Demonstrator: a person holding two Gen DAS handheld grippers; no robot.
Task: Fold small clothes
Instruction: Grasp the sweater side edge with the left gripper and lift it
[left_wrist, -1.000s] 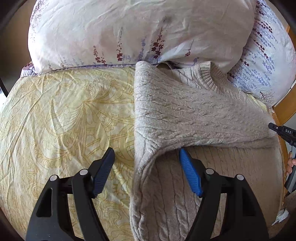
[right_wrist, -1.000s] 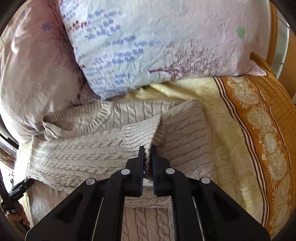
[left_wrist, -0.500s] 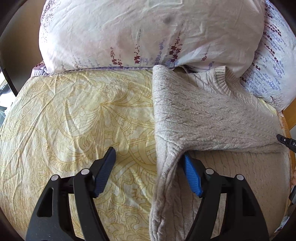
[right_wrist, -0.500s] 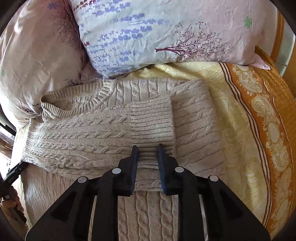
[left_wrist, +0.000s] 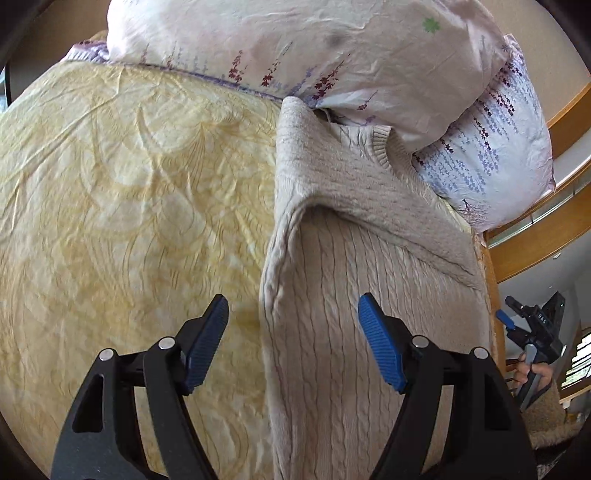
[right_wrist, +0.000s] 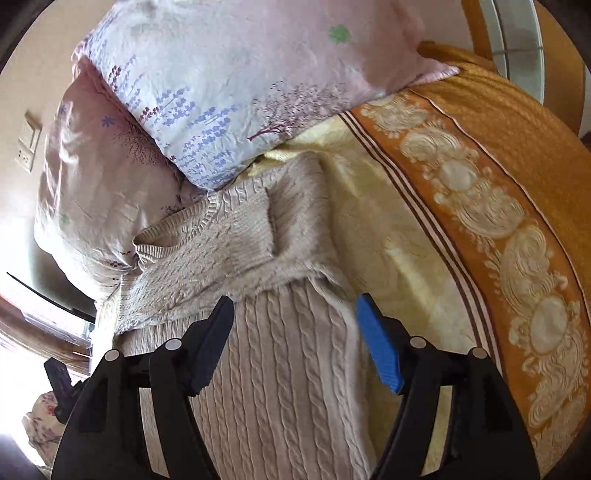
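A beige cable-knit sweater lies on the bed with its collar against the pillows. One sleeve is folded across the chest, and its ribbed cuff lies flat. My left gripper hovers open over the sweater's left edge, and the pads touch nothing. My right gripper is above the sweater's body, below the folded sleeve. Its jaws are opening, with the knit beneath them but not pinched.
The sweater rests on a yellow patterned bedspread with an orange border on the right. Two floral pillows are stacked at the head. A wooden bed frame runs along the right side.
The right gripper let go of the sleeve cuff, which now lies flat on the chest, and drew back over the body. The left gripper slid along the sweater's edge and rolled, staying open.
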